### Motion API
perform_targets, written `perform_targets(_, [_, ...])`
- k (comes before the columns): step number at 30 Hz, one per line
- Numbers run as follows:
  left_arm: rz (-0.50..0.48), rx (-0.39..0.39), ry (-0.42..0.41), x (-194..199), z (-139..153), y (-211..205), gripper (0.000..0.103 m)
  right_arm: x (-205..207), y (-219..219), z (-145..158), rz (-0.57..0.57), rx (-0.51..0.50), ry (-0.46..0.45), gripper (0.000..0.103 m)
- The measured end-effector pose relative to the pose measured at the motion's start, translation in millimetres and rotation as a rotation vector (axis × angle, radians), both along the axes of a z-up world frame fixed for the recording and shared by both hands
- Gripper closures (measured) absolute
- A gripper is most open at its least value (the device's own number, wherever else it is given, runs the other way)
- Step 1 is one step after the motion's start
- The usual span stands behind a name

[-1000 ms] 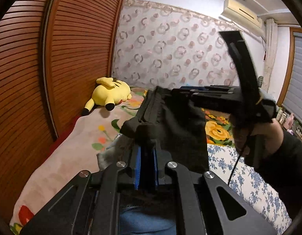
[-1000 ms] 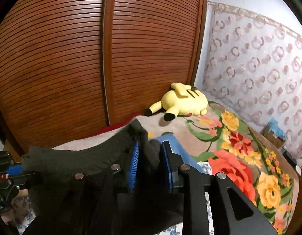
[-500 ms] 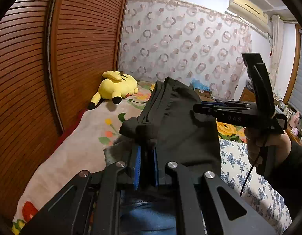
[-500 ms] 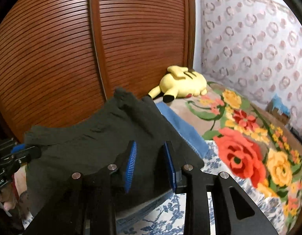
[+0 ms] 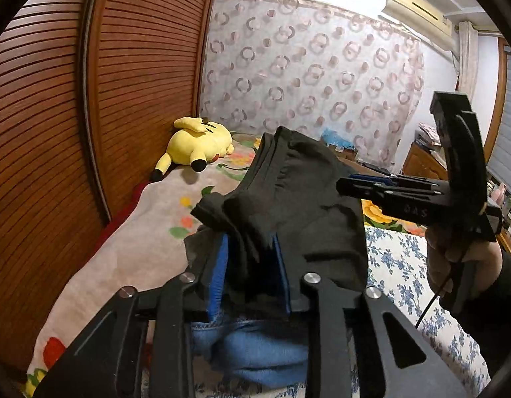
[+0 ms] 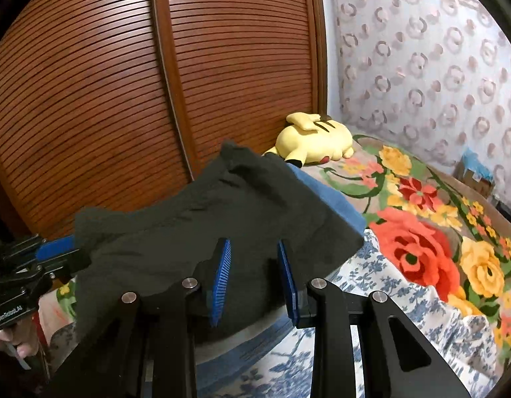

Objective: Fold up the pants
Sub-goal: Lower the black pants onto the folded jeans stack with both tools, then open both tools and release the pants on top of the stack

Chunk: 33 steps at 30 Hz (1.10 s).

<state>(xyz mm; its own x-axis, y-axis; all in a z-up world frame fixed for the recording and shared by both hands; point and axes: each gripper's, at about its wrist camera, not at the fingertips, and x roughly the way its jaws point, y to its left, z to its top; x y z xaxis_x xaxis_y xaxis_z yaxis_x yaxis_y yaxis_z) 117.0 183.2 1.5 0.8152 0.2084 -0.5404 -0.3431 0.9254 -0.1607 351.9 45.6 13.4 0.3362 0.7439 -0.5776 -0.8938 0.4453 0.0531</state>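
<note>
**While letting go of the folded pants [image 5: 305,199]**

Draped centre frame over blue cloth [image 6: 325,195] on bed [image 6: 421,232]. Left claw [image 5: 250,242] just opened part-way, fabric loose between pads. Right claw [image 6: 253,242] likewise eased apart above fabric, clamping nothing. Next: back out without snagging.

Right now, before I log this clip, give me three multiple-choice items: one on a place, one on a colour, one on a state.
1. The yellow plush toy lies: A on the bed beside the wooden doors; B on the floor; C on the dark pants.
2. The garment under the dark pants is: A red; B blue; C white.
3. The left gripper has its fingers: A shut on the toy; B apart, with dark fabric between them; C shut on nothing.

1 A: it rests on the bed against the doors.
2 B: blue cloth shows beneath.
3 B: the fingers have just been opening, and the cloth sits loose between them.
</note>
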Motion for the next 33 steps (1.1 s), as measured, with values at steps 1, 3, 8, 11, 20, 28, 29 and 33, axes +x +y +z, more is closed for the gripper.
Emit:
perform_targets(1, [0.000, 0.003, 0.000, -2, 0, 0, 0.065, -4, -2, 0, 0.000, 0.003, -0.003, 0.073])
perform_targets(3, [-0.002, 0.011, -0.007, -7, 2, -1, 0.056, -12, -6, 2, -0.002, 0.012, -0.006, 0.073])
perform_targets(8, [-0.017, 0.008, -0.025, -20, 6, -4, 0.028, -30, -16, 4, -0.005, 0.022, -0.010, 0.073])
perform_targets(11, [-0.014, 0.015, -0.030, -27, 9, -5, 0.021, -40, -24, 4, -0.011, 0.025, -0.015, 0.073])
perform_targets(20, [0.032, 0.076, -0.057, -49, 20, -7, 0.001, -68, -48, 9, -0.031, 0.050, -0.018, 0.063])
perform_targets(28, [-0.020, 0.068, -0.027, -57, 18, -17, 0.001, -94, -63, 12, -0.051, 0.055, -0.036, 0.038])
perform_targets(29, [-0.039, 0.062, -0.015, -57, 16, -19, 0.001, -98, -66, 12, -0.056, 0.056, -0.039, 0.037])
perform_targets(33, [-0.075, 0.087, 0.009, -62, 6, -33, 0.001, -114, -79, 9, -0.078, 0.056, -0.039, 0.035])
